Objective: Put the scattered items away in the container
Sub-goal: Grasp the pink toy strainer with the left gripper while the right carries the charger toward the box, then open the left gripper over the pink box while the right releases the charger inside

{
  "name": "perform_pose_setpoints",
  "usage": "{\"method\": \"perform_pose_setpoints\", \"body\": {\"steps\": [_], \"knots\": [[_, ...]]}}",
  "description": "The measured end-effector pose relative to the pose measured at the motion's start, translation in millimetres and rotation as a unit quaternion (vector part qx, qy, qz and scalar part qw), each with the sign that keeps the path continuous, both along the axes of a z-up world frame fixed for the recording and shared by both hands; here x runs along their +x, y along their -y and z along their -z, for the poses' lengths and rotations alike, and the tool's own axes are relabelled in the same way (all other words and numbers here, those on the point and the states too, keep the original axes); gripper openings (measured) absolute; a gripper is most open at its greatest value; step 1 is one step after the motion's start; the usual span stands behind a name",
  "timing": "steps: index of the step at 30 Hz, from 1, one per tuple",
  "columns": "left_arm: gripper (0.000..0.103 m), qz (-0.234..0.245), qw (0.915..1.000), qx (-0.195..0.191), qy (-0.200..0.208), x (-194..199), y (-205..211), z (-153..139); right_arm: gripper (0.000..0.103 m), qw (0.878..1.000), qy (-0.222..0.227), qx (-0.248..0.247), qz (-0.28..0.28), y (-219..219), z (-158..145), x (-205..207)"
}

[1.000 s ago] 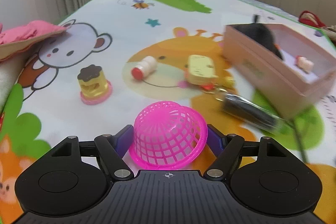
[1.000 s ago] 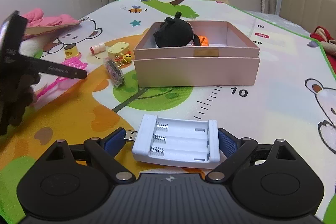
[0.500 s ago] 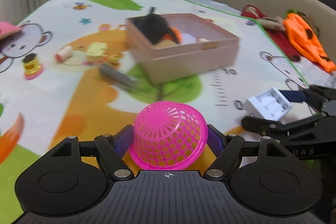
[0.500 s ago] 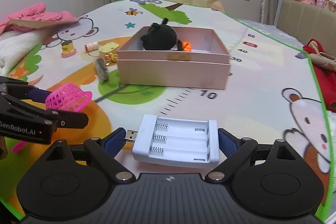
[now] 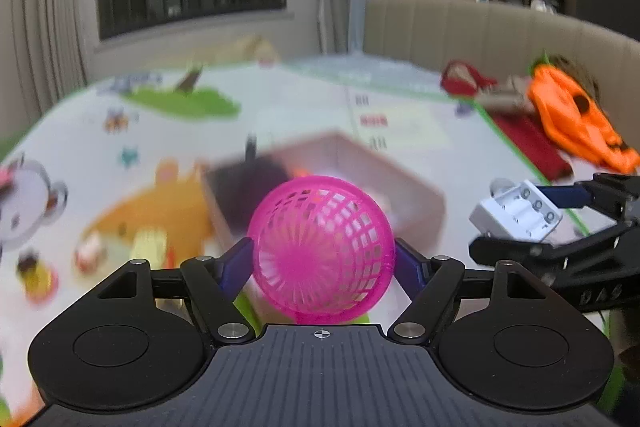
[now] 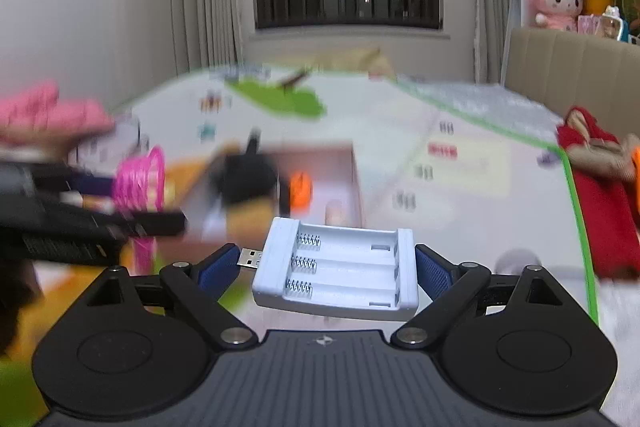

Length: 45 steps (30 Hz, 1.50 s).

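Gripping a pink basket, the left gripper is closing its jaws; the right gripper clamps a charger. Both hang near the box.

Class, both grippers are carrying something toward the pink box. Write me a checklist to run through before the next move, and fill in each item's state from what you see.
1. Left gripper grips the pink mesh basket; its jaws are closing: ok.
2. Right gripper holds the white battery charger: ok.
3. Pink box open on top: ok.
4. Free room in the box beside the black plush: ok, bare floor shows.
5. Each load already above the box: cannot tell.
6. Grippers apart from each other: ok.
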<state>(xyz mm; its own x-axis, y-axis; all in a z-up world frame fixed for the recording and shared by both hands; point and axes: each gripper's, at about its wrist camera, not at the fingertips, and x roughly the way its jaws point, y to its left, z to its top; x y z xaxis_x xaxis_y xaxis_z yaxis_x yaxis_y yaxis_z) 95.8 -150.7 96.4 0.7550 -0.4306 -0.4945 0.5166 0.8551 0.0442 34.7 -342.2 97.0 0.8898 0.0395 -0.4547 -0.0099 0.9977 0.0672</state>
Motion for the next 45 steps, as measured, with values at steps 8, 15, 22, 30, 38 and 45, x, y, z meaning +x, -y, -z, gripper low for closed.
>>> {"method": "perform_pose_setpoints", "body": {"steps": [8, 15, 22, 30, 38, 45], "knots": [[0.079, 0.016, 0.9990, 0.012, 0.040, 76.2, 31.0, 4.2, 0.092, 0.997, 0.007, 0.077, 0.027, 21.7, -29.3, 106.5], [0.097, 0.005, 0.9999, 0.000, 0.012, 73.8, -11.4, 16.9, 0.097, 0.994, -0.032, 0.106, 0.016, 16.0, -9.4, 146.4], [0.099, -0.036, 0.9989, 0.021, -0.019, 18.7, -85.3, 41.7, 0.096, 0.996, -0.052, 0.077, 0.010, -10.1, -2.4, 138.3], [0.099, -0.123, 0.9898, 0.011, -0.070, -2.8, -144.0, 67.2, 0.096, 0.997, -0.051, 0.009, -0.055, -89.7, -9.4, 127.9], [0.100, -0.146, 0.9848, -0.039, -0.085, -22.6, -174.4, 69.5, 0.090, 0.973, -0.019, -0.157, -0.165, -174.8, 13.3, 69.5], [0.100, -0.115, 0.9875, -0.063, -0.087, -43.3, -167.3, 65.0, 0.058, 0.945, 0.005, -0.305, -0.119, -189.9, 30.0, 85.8]]}}
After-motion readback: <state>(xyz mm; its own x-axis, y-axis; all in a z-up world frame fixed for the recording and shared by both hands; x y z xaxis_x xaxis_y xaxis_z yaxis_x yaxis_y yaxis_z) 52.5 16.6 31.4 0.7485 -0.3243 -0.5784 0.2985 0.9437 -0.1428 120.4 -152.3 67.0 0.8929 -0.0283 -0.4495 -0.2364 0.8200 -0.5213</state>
